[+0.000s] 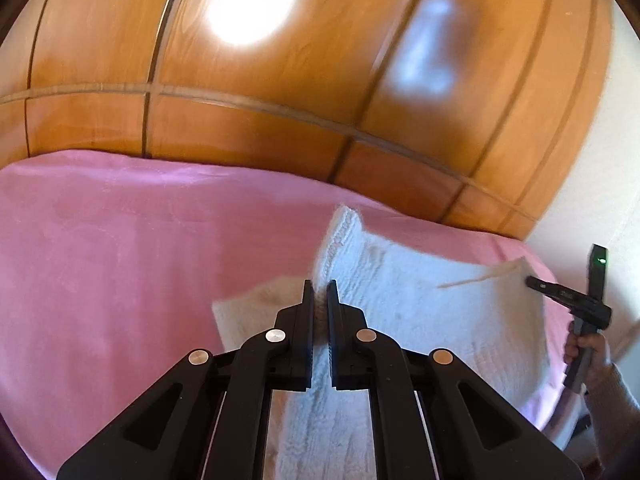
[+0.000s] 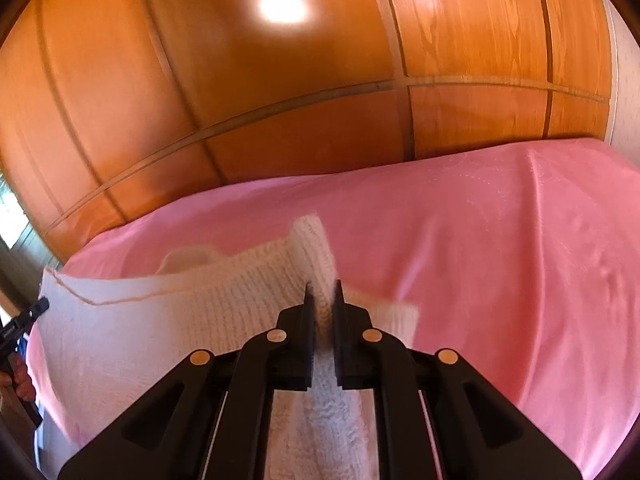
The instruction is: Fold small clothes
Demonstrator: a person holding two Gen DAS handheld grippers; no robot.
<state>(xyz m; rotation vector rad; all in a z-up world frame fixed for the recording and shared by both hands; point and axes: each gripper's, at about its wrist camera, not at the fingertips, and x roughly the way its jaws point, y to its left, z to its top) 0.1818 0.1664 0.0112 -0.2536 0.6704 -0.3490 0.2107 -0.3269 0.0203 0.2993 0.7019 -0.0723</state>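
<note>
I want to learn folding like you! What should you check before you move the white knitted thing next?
1. Left gripper pinching the white knitted garment: ok, cloth sits between its closed fingers.
2. Right gripper pinching the same garment: ok.
3. Garment lifted off the pink bedspread: ok, it hangs stretched between both grippers.
4. Free space on the bedspread to lay it down: ok.
5. Edges lined up for a neat fold: cannot tell, the picture is blurred.
6. Loose yarn strand along the edge out of the way: cannot tell.
</note>
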